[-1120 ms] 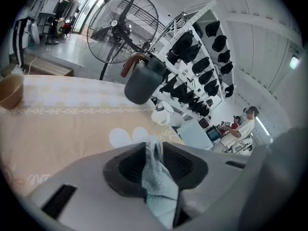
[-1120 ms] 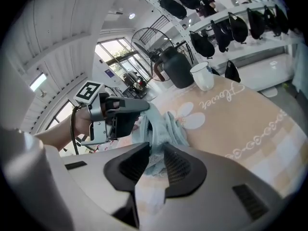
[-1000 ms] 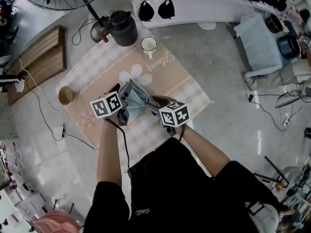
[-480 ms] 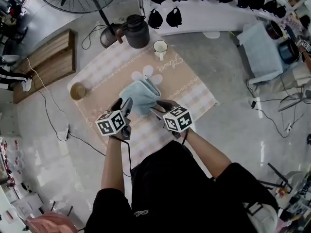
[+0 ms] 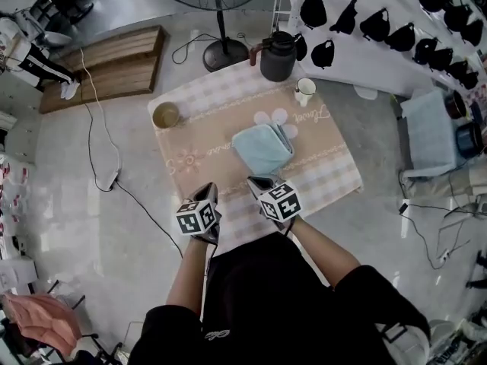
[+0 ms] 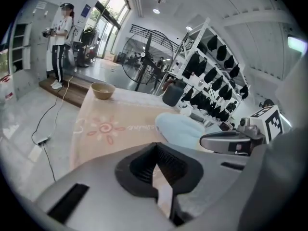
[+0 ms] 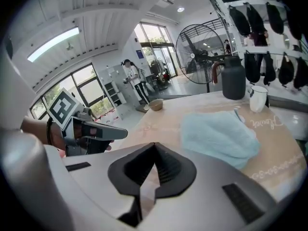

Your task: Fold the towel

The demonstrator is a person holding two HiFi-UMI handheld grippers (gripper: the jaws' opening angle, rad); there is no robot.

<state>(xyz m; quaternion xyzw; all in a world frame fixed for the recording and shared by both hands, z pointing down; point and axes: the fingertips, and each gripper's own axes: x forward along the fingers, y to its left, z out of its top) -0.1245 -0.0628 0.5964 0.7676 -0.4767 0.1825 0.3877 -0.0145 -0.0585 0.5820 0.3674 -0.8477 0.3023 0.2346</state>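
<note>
I am holding my left claw over the near edge of the peach checked cloth. Its jaws have just been closing and are now pressing together with nothing between them, only the cloth's pale squares showing past their tips. My right claw is hovering just to the right of it, also over the near part of the cloth. Its jaws have likewise just been closing and are now sitting clenched and empty. The two claws are hanging side by side, near each other but not touching, both tilting downward toward the far side. The towel is lying folded into a compact light blue bundle around the middle of the cloth, a little to the right. It is lying beyond both claws and apart from them (neither one is touching it). A printed flower is peeking out just beyond its far edge. A bowl is sitting toward the far left corner of the cloth, well apart from the towel. A mug is standing upright near the far right side. A dark jug is standing at the far edge, just to the left of the mug and beyond it. A fan is standing on the floor past the cloth.
</note>
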